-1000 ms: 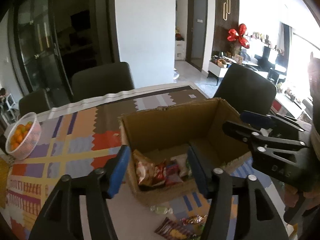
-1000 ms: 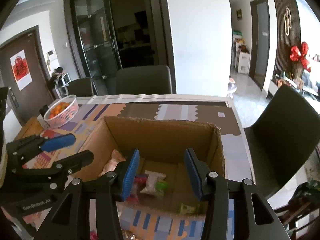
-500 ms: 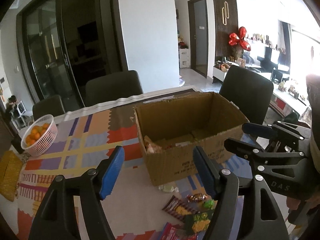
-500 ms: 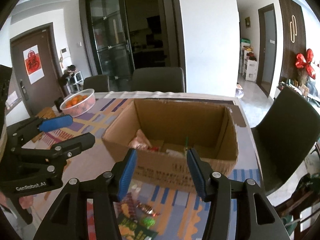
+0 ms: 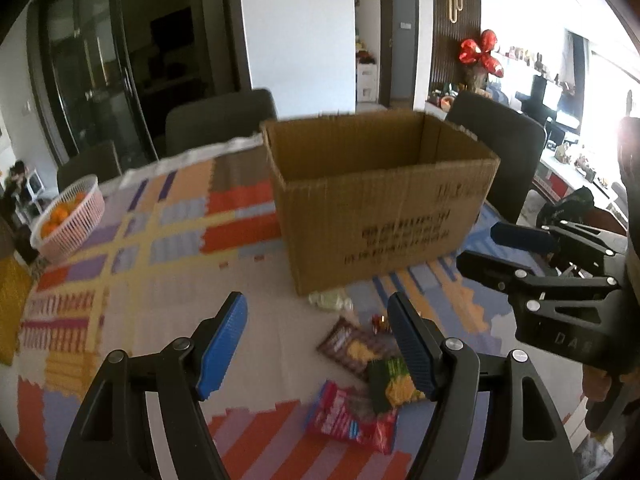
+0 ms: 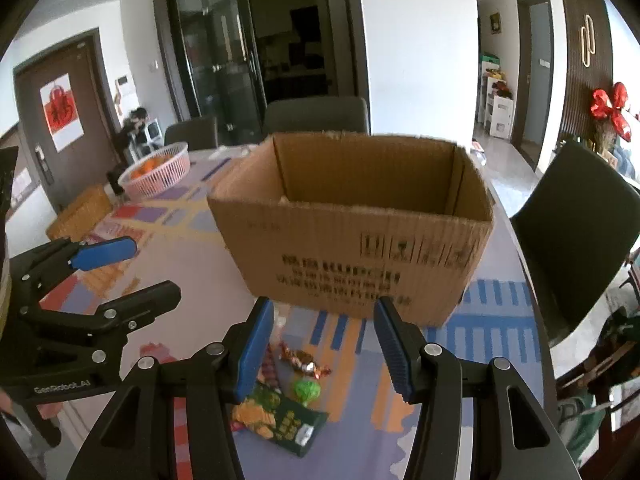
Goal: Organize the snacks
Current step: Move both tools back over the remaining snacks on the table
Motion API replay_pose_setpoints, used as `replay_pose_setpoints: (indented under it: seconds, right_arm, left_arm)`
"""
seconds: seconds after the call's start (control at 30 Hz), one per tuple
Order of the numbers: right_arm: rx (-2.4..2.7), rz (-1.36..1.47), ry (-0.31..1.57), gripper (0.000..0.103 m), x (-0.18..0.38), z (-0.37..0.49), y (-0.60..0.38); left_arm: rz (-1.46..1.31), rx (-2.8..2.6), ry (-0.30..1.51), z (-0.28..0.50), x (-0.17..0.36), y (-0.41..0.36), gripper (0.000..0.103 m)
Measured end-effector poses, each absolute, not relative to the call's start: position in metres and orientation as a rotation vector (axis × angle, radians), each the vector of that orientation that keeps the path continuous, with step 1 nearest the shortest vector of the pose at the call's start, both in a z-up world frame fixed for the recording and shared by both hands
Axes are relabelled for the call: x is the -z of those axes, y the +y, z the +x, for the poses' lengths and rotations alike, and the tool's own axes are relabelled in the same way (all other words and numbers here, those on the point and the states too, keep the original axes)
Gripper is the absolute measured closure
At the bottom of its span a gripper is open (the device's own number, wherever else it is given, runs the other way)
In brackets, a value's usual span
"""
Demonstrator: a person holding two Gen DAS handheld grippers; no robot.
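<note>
Hovering on the near side of the open brown cardboard box [image 5: 380, 204], the left gripper [image 5: 318, 346] and the right gripper [image 6: 324, 344] both have their blue-padded jaws apart with nothing between them. Loose snacks lie on the patterned tablecloth [image 5: 160, 240] just in front of the box: a green crinkly packet [image 6: 280, 412], a red foil packet [image 5: 352, 416], a brown wrapper [image 5: 348, 342] and small wrapped candies [image 6: 304, 360]. Overlapping packets risk a double pick, and thin foil may slip from the pads. With both grippers near each other, they might collide.
</note>
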State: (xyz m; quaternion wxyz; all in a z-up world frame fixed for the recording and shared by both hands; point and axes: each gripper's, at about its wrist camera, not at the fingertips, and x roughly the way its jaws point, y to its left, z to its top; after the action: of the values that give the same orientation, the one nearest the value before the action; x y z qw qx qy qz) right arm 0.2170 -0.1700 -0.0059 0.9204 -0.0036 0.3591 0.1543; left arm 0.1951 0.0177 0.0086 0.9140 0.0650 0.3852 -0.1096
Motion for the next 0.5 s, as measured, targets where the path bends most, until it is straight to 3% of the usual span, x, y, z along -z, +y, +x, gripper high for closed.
replay_pose_setpoints:
  seconds: [0.5]
  right_arm:
    - [-0.34, -0.027, 0.878, 0.05, 0.059, 0.21, -0.155]
  left_arm:
    - [0.07, 0.205, 0.958, 0.171, 0.053, 0.036, 0.031]
